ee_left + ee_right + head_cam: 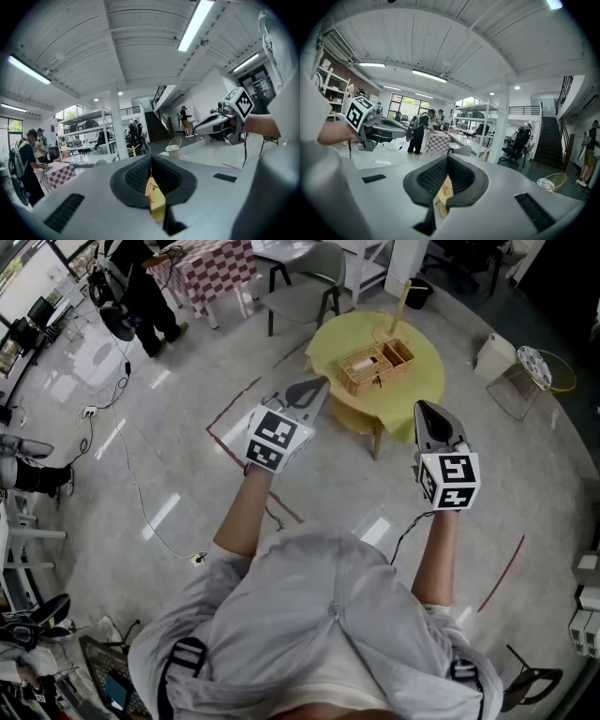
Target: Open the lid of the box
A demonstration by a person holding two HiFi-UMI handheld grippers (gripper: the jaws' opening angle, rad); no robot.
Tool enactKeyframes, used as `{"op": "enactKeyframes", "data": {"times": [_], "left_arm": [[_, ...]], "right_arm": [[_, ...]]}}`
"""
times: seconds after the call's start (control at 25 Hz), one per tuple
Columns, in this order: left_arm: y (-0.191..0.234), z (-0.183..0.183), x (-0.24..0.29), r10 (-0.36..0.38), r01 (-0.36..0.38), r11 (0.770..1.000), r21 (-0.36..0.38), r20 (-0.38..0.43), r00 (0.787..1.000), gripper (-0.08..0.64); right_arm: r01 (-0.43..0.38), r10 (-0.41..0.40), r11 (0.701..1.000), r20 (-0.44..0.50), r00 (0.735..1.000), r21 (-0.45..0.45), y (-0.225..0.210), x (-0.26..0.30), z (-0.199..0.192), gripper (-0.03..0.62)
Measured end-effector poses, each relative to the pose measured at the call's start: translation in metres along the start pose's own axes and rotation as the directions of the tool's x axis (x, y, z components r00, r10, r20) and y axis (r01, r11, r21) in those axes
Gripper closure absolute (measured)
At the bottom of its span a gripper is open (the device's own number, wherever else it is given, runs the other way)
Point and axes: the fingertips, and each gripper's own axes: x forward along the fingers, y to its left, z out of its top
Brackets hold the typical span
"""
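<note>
Far left, a person (141, 287) is standing by a checkered table (220, 268), and a cable (131, 474) trails across the floor (169, 427), none of it anywhere near me. My left tongs (314, 390) are up in the air over the floor, tips pointing toward the round yellow table (417, 390) but well short of it. In the left gripper view the black pads (136, 176) are pressed together along the top with just a narrow slit lower down. Nothing's in there, only a sliver of the yellow table showing through from behind. Behind the table there's a grey chair (305, 282). The box (375, 364), a wicker one, sits on top of the yellow table, a bit left of the middle, well apart from both tongs. It's too small from up here for me to say whether it's open or shut. My right tongs (427, 413) hang off the table's near right edge, also not touching anything. Same story in the right gripper view: pads together at the top and holding nothing, with a bit of wicker and yellow peeking through the slit. Off to the right there's a white bin (494, 354) and a yellow wire stand (553, 371) beside it.
</note>
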Motion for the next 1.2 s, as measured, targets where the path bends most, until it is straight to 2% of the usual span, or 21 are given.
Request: {"op": "enactKeyframes", "data": {"times": [0.2, 0.44, 0.64, 0.92, 1.04, 1.2], "left_arm": [[-0.008, -0.003, 0.007, 0.001, -0.001, 1.0, 0.009, -0.006, 1.0, 0.529], [-0.017, -0.006, 0.019, 0.016, -0.016, 1.0, 0.005, -0.023, 1.0, 0.529], [-0.026, -0.012, 0.036, 0.029, -0.029, 1.0, 0.002, -0.043, 0.999, 0.529], [-0.048, -0.01, 0.052, 0.061, -0.062, 0.998, -0.016, -0.06, 0.996, 0.529], [-0.057, -0.01, 0.058, 0.068, -0.07, 0.997, -0.035, -0.074, 0.995, 0.529], [-0.059, -0.01, 0.068, 0.066, -0.069, 0.997, -0.041, -0.08, 0.995, 0.529]], "right_arm": [[0.002, -0.002, 1.0, 0.011, 1.0, 0.014, -0.009, -0.001, -0.005, 0.569], [-0.072, 0.066, 0.995, 0.072, 0.995, 0.073, -0.018, -0.004, -0.007, 0.569], [-0.073, 0.072, 0.997, 0.035, 0.997, 0.024, -0.035, 0.001, -0.021, 0.569], [-0.058, 0.059, 0.998, -0.017, 0.998, 0.013, -0.068, 0.003, -0.05, 0.569], [-0.061, 0.061, 0.998, -0.029, 0.998, 0.027, -0.081, 0.001, -0.057, 0.569], [-0.05, 0.049, 0.995, 0.006, 0.999, 0.082, -0.093, -0.001, -0.056, 0.569]]}}
